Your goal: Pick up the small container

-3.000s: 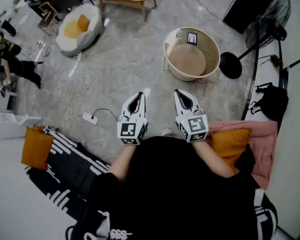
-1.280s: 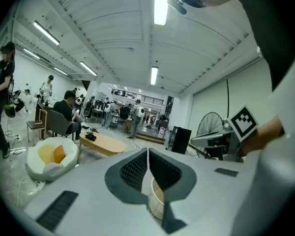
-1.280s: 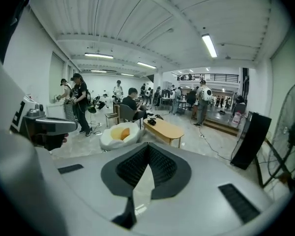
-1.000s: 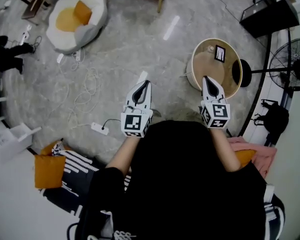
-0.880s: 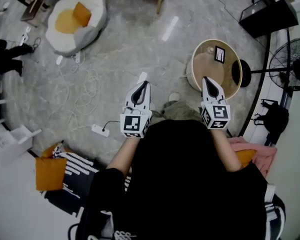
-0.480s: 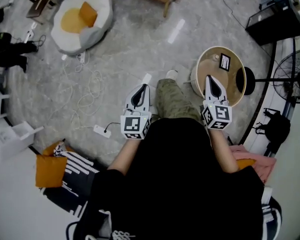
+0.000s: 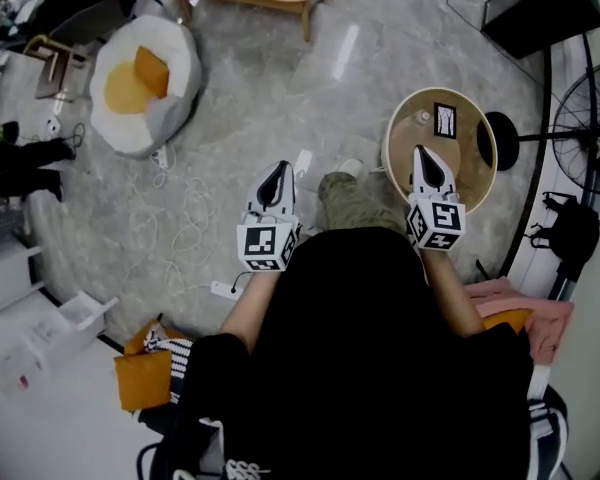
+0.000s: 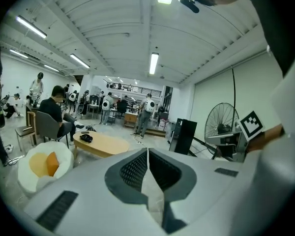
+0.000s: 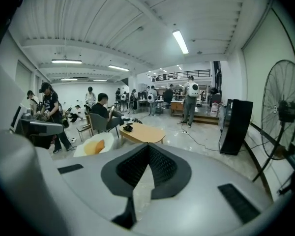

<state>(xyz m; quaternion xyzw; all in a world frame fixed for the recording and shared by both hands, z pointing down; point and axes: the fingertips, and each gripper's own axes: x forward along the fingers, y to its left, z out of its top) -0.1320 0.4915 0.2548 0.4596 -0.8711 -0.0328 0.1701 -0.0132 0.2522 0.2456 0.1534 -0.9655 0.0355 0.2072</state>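
**Small container lies just ahead of the right jaws**

The small container (image 7: 421, 118) stands on the round worktop (image 7: 472, 173), toward its far side. A black-and-white card (image 7: 446, 120) sits just beside it on the right. From above the container looks roundish and upright, so I see no long axis to line up with. What it holds is too small to tell.

The right gripper (image 7: 424, 154) hangs over the near part of that worktop. Its tips point almost straight at the container, which lies near and directly ahead. Its jaws are pressed together with nothing between them.

The left gripper (image 7: 279, 168) is well apart, over the floor, with its jaws likewise closed and empty. I'd judge the right one is the better placed, and it must spread its jaws before reaching forward and down.
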